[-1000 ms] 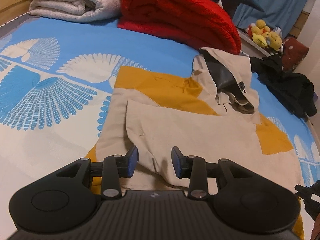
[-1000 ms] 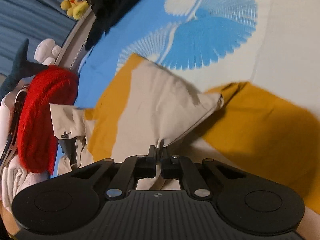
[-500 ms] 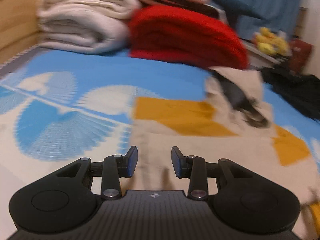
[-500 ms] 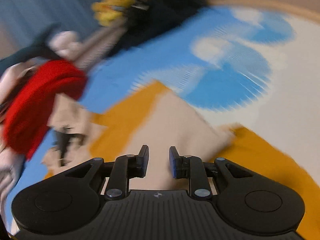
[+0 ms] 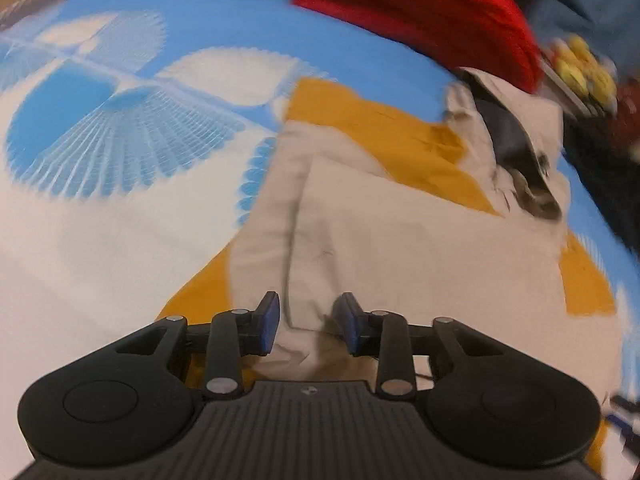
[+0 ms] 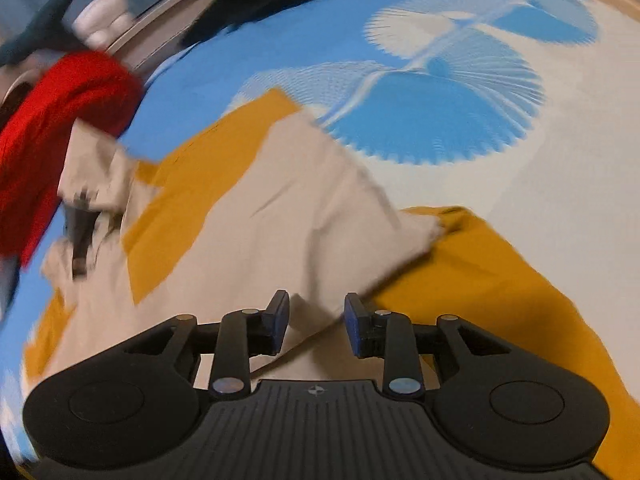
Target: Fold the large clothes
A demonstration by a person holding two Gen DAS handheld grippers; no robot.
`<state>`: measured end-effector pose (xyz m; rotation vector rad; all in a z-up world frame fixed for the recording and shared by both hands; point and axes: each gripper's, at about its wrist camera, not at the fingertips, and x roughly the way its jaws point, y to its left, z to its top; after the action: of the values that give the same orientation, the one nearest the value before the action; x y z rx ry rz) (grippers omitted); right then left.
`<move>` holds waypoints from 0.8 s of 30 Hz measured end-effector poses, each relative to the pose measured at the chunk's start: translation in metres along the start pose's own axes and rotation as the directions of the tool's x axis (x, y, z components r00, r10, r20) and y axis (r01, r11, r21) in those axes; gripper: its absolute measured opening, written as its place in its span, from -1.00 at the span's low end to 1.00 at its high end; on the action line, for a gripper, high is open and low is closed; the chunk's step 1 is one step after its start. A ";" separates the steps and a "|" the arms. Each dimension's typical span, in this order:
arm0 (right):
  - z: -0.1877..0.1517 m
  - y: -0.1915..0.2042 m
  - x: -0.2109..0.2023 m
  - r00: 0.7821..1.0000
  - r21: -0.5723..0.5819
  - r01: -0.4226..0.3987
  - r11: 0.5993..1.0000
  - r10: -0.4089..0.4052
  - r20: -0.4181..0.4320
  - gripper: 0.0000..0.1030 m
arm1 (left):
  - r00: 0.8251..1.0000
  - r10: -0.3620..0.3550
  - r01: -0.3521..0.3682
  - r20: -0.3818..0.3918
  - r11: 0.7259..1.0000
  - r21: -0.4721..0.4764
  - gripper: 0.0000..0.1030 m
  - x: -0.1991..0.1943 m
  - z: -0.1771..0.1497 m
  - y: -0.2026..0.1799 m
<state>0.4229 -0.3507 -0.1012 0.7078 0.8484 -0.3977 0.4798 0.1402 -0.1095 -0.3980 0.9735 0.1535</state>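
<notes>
Where a second earlier it had pinched the cloth, the right gripper [image 6: 316,322] was spreading its fingers, empty; the left gripper [image 5: 308,322] was narrowing over a fold, unclamped. Beyond, the beige-and-mustard garment [image 6: 256,220] lay on the bed [image 6: 540,208], sleeve folded inward, another fold due.
</notes>
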 end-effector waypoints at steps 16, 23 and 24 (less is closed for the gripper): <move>0.010 0.020 -0.096 0.926 -0.317 -0.116 0.941 0.218 0.307 -0.40 | 0.920 -0.207 0.061 0.334 0.915 0.399 -0.81 -0.118 0.004 -0.067; 0.024 0.014 -0.090 0.928 -0.283 -0.155 0.947 0.238 0.286 -0.81 | 0.958 -0.187 0.092 0.219 0.919 0.383 -0.81 -0.048 0.109 -0.127; 0.025 0.013 -0.088 0.931 -0.277 -0.153 0.949 0.232 0.283 -0.81 | 0.962 -0.194 0.112 0.190 0.920 0.375 -0.81 -0.033 0.127 -0.138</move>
<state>0.3903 -0.3553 -0.0150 0.4710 0.5094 -0.2105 0.6016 0.0658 0.0168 -0.1125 0.7233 -0.1235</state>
